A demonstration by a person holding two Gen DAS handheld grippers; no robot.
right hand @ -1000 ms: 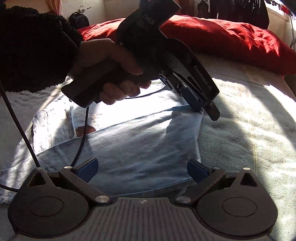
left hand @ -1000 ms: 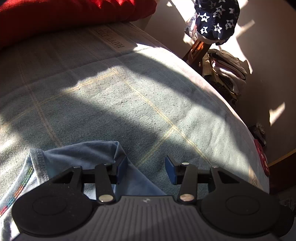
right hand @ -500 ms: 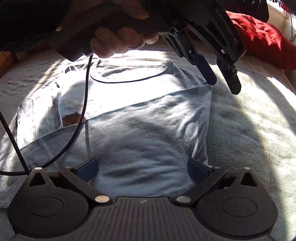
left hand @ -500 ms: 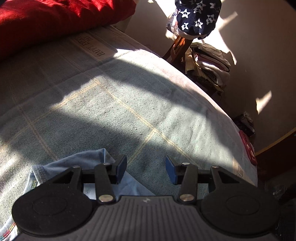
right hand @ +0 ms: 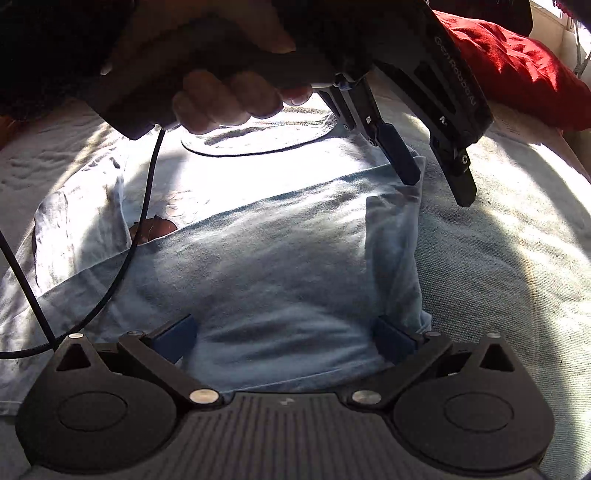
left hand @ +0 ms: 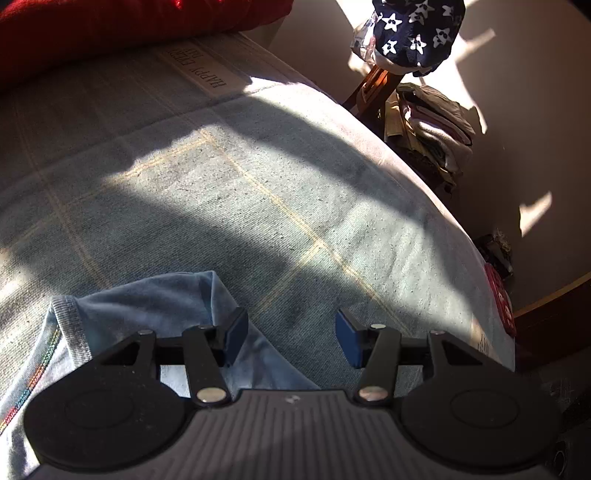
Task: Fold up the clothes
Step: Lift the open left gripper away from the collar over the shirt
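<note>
Light blue cotton T-shirt (right hand: 280, 266) spread on grey woven bedspread (right hand: 509, 266)
Right gripper (right hand: 284, 338) gapes over its hem; left gripper (right hand: 437, 184) hangs spread beyond, at the shoulder corner.

We see open bed (left hand: 258, 192) right of the shirt (right hand: 277, 266); the red pillow (left hand: 110, 29) bounds it behind, a cable (right hand: 144, 206) crosses the shirt's left.

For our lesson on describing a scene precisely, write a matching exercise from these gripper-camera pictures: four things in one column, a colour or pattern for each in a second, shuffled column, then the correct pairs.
Things
1. T-shirt lying on the bed
2. Pillow at the head of the bed
3. Cloth hanging beside the bed
4. Bedspread

Colours
A. Navy with white stars
B. Grey-green with thin yellow lines
C. Light blue
D. Red

Pairs: 1-C, 2-D, 3-A, 4-B
</note>
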